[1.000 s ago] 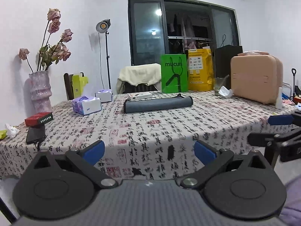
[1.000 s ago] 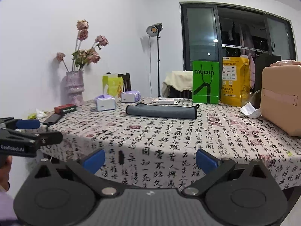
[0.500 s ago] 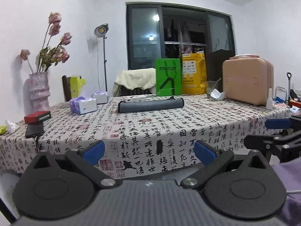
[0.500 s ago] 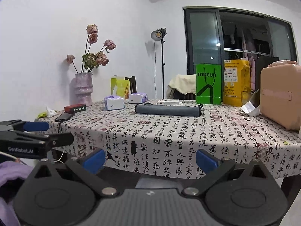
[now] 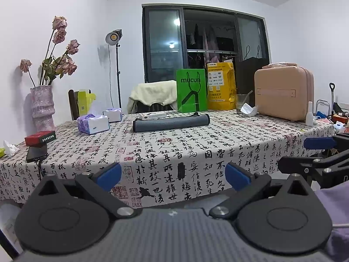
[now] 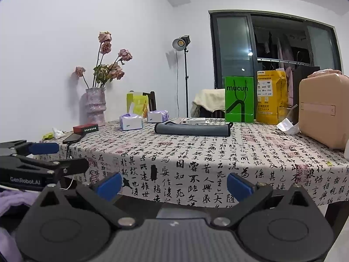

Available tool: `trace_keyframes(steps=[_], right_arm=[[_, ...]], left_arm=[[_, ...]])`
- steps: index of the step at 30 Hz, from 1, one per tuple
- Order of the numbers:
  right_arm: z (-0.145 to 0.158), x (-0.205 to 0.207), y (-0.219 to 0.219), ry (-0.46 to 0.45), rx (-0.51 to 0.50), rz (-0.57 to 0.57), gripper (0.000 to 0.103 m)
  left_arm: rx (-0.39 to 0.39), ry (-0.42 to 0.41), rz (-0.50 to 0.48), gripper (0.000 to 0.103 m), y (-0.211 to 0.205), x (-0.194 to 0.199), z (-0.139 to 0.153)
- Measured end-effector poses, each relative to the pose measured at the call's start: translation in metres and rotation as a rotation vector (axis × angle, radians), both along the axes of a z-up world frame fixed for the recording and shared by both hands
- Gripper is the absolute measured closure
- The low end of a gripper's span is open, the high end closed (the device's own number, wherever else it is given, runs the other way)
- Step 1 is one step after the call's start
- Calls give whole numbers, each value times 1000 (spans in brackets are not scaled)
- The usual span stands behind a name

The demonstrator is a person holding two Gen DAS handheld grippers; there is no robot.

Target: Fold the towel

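Note:
A grey towel (image 5: 171,123) lies folded into a long narrow strip on the far middle of the table (image 5: 196,152); it also shows in the right wrist view (image 6: 193,129). My left gripper (image 5: 173,175) is open and empty, held low before the table's front edge, well short of the towel. My right gripper (image 6: 174,184) is open and empty, also low at the front edge. Each gripper shows at the side of the other's view: the right one in the left wrist view (image 5: 314,152), the left one in the right wrist view (image 6: 43,157).
On the table stand a vase of dried roses (image 5: 42,107), two tissue packs (image 5: 93,124), a red box (image 5: 40,138), a phone (image 5: 36,152), a green bag (image 5: 192,93), a yellow bag (image 5: 221,87) and a pink case (image 5: 283,96). A lamp stand (image 5: 115,69) is behind.
Both grippers dropped below the table's edge, then rose a little. They stay open and empty. The towel has not moved.

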State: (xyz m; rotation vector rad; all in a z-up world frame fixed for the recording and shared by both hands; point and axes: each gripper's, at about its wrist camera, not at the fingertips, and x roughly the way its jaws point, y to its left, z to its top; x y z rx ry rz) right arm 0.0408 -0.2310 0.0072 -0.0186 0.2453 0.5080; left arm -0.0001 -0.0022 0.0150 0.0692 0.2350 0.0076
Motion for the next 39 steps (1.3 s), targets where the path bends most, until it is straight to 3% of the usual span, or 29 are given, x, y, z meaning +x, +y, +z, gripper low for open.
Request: trace_keyframes(steps=[39], right_arm=[[-7, 4, 2, 34, 12, 21, 0]], left_arm=[[3, 8, -11, 0, -2, 3, -3]])
